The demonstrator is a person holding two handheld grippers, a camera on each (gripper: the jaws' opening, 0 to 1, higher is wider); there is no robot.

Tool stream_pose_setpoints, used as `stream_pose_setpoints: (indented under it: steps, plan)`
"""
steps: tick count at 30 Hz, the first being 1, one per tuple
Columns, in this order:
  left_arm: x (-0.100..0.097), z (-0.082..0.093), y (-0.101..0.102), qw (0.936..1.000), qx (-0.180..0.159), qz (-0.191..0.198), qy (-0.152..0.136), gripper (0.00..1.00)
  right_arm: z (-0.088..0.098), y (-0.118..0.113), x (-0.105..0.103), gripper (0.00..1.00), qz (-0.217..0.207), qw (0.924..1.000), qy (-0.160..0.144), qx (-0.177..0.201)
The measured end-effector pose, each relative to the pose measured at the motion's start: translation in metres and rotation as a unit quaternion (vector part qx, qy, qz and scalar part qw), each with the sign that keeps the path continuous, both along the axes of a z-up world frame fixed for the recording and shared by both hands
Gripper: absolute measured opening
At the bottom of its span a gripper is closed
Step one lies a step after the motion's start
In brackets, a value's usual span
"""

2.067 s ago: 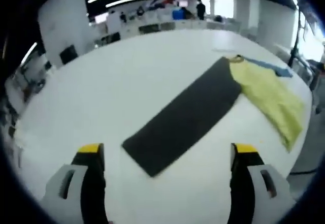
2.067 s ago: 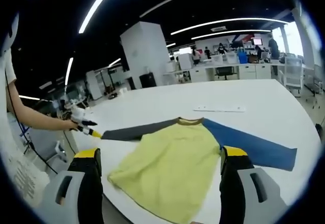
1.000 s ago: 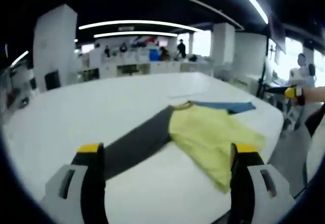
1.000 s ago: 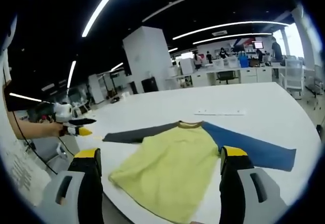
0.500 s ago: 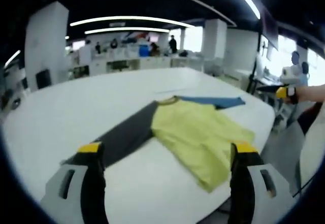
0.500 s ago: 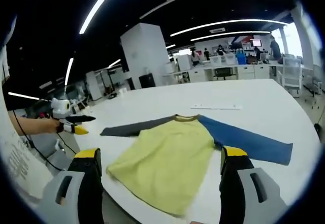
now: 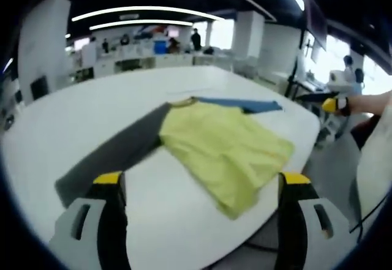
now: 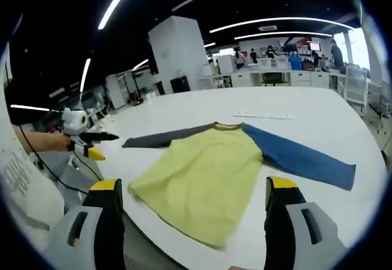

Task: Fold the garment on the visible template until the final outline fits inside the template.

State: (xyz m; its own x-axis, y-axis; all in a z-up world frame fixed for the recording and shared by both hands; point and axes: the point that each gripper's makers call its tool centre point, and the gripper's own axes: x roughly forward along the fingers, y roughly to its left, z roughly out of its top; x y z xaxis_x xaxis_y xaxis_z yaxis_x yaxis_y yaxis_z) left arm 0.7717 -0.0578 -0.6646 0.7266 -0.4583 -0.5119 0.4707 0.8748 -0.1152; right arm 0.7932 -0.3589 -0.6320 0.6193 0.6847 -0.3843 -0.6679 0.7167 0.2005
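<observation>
the shirt (image 8: 202, 175) lies flat on the white worktop (image 8: 294, 114), with no fold in it yet. so the folding has not begun, and this looks like the step of getting ready to take hold.

the yellow body is in the middle, with its hem close to the near edge of the worktop in the right gripper view. the collar (image 8: 228, 125) points away from that edge, toward the middle of the worktop. the grey sleeve (image 8: 160, 138) runs out to one side and the blue sleeve (image 8: 303, 158) to the other. so the long line of the shirt goes from sleeve tip to sleeve tip, along the near edge. in the left gripper view the shirt (image 7: 220, 150) is seen from the grey sleeve (image 7: 107, 160) end, and the hem corner reaches the worktop (image 7: 79, 111) edge.

no template can be made out on the worktop.

the left gripper (image 7: 199, 187) is released, jaws wide apart, holding nothing. the right gripper (image 8: 191, 193) is released too, jaws wide, holding nothing. both hang in the air above the worktop edge, not touching the shirt.

next, each gripper likely needs to come down to a sleeve or a hem corner, pinch the cloth, and bring it over the yellow body. the sleeves stick out the most, so they may be best folded in first.
</observation>
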Motion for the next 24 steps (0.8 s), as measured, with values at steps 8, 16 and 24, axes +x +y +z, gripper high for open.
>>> stream_pose_setpoints:
  steps: [8,16,24]
  plan:
    - [-0.013,-0.019,-0.016,0.9994,-0.006,-0.01,0.032,1.0,-0.028,-0.005,-0.008,0.94,0.001,0.9994,0.033,-0.011]
    - [-0.024,-0.049,-0.029,0.9965,-0.01,-0.036,0.075,0.98,-0.057,-0.006,-0.02,0.9,0.01,0.9971,0.07,-0.027]
    - [-0.027,-0.063,-0.038,0.9947,0.0,-0.052,0.089,0.95,-0.081,-0.004,-0.025,0.85,0.026,0.9932,0.098,-0.057]
